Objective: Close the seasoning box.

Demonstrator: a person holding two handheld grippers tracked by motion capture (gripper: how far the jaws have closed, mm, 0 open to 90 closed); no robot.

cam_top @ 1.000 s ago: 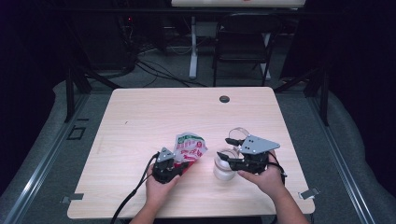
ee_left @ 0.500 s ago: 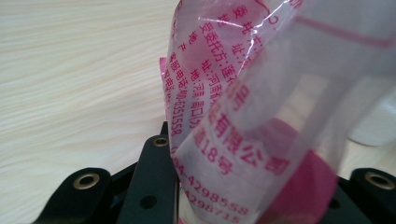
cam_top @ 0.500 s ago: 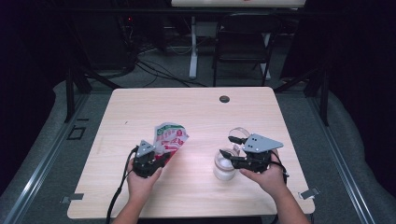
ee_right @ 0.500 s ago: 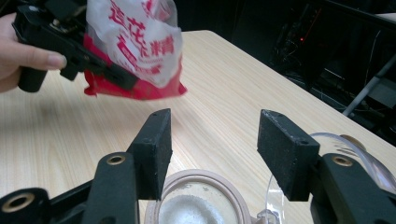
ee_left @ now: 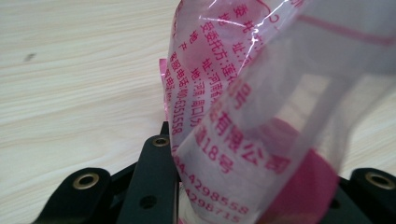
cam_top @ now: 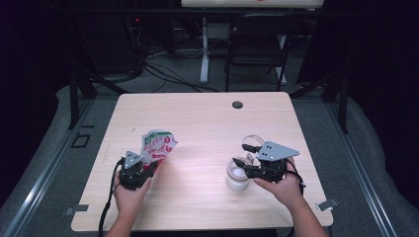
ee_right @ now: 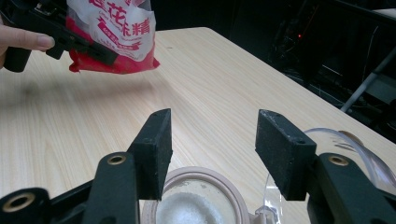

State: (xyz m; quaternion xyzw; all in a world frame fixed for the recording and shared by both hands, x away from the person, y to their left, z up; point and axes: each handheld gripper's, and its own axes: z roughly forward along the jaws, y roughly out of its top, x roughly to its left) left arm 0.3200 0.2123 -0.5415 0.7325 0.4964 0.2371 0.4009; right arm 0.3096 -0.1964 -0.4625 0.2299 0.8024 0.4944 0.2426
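Left tool (cam_top: pixel 148 167) is gripping the bottom of a red & white plastic bag (cam_top: pixel 157 144) w/ red printing, jaws closed tight on it. The bag is sticking up and leaning a bit toward the middle of the bench (cam_top: pixel 197 123), over the left-front part of it. In the left gripper view the bag (ee_left: pixel 243 116) is right up against the lens, clear film w/ pink text, sitting betw the black jaws. Can't tell if there's anything inside.

Right tool (ee_right: pixel 212 140) is sitting w/ its jaws wide apart, nothing between them, hovering just over an open glass jar (cam_top: pixel 236 174) on the right-front of the bench. The jar (ee_right: pixel 196 205) is holding something white & grainy, and its clear lid (ee_right: pixel 345 149) is hanging open just beside the rim. From the right gripper view you're also seeing the other hand (ee_right: pixel 21 39) holding the bag (ee_right: pixel 116 32) across the bench, well apart from the jar.

Small dark round thing (cam_top: pixel 237 104) is sitting near the far edge. A folding chair (cam_top: pixel 257 44) is standing behind the bench.
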